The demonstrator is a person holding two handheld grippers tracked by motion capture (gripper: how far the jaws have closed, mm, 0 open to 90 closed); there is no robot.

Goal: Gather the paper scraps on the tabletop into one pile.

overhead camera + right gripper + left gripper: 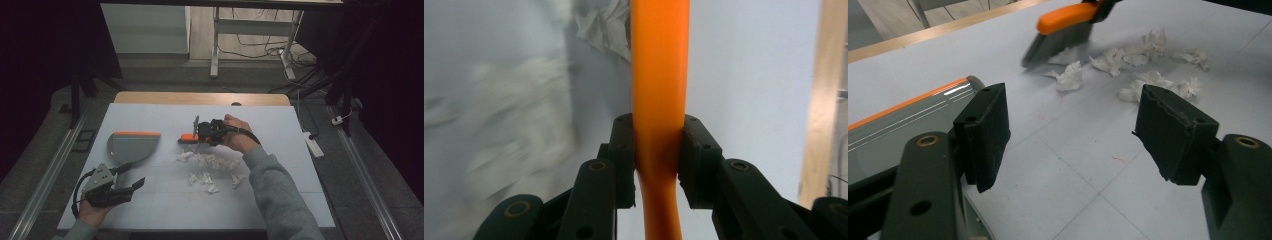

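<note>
Gripping the brush [190, 138] by its orange handle, my right tool [204, 133] has both jaws pressed against the handle's sides, as the right gripper view shows. The brush lies low over the tabletop [280, 200] near its middle, bristles just beside the far left edge of the paper scraps [212, 167]. Those crumpled white scraps are scattered in a loose patch right of centre, between my two arms.

My left tool [125, 187] rests near the front left corner of the tabletop, jaws wide apart and holding nothing. Just beyond it lies the dustpan [131, 146], grey with an orange strip along its far edge; in the left gripper view its rim sits just beside my left jaw.

The tabletop is covered by a pale blue-grey sheet marked with faint grid lines, with a wooden edge [200, 97] showing at the far side. Around it the room is dim. Grey floor surrounds the tabletop, a white frame leg [215, 45] stands beyond, cables [260, 47] trail over the floor, and a white power strip [314, 145] lies to the right.
</note>
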